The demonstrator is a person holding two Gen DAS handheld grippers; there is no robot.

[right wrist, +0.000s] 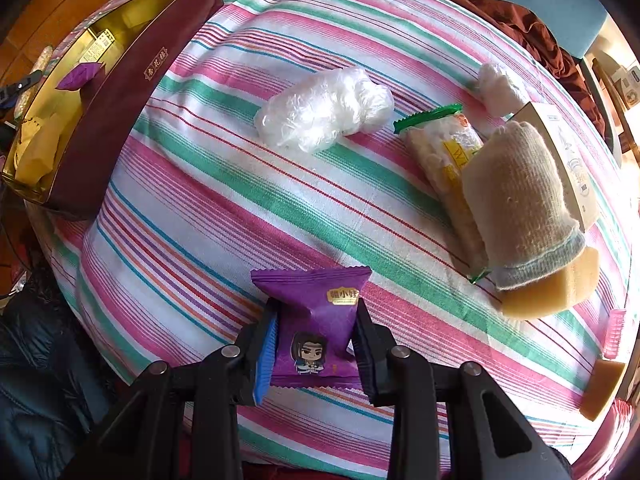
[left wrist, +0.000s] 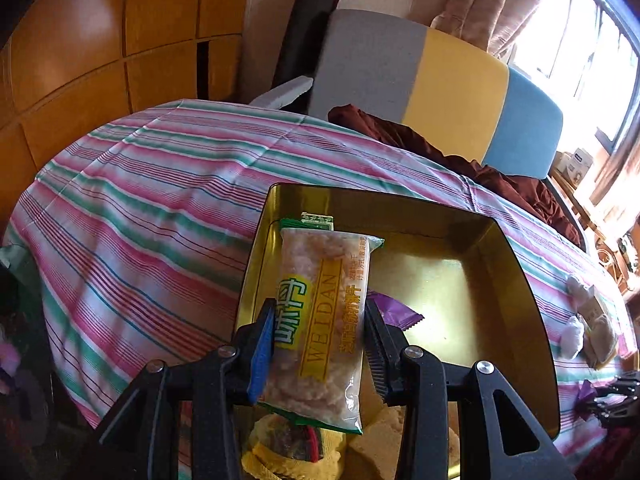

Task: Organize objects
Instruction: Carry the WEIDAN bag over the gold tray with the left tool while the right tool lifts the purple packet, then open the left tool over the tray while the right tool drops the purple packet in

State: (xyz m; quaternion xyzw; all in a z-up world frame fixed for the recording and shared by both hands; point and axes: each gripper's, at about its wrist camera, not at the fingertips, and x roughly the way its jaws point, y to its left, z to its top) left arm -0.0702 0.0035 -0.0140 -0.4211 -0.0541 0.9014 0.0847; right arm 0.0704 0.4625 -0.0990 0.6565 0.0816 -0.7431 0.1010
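Note:
My left gripper (left wrist: 318,316) is shut on a clear snack packet with a yellow "WEIDAN" label (left wrist: 320,312), holding it over the gold-lined tin box (left wrist: 516,264). Inside the box lie a purple packet (left wrist: 396,314), a green-edged packet (left wrist: 316,222), a yellow knitted item (left wrist: 288,456) and a tan sponge block (left wrist: 380,440). My right gripper (right wrist: 314,340) is shut on a purple cartoon snack packet (right wrist: 316,316) just above the striped cloth (right wrist: 240,184). The same box (right wrist: 120,92), maroon outside, sits at the far left in the right wrist view.
On the cloth lie a crumpled clear plastic bundle (right wrist: 324,110), a second WEIDAN packet (right wrist: 444,160), a knitted sleeve over a sponge (right wrist: 520,204), a white carton (right wrist: 568,160), a smaller plastic wad (right wrist: 498,86) and a sponge piece (right wrist: 602,388). A chair (left wrist: 440,80) stands behind.

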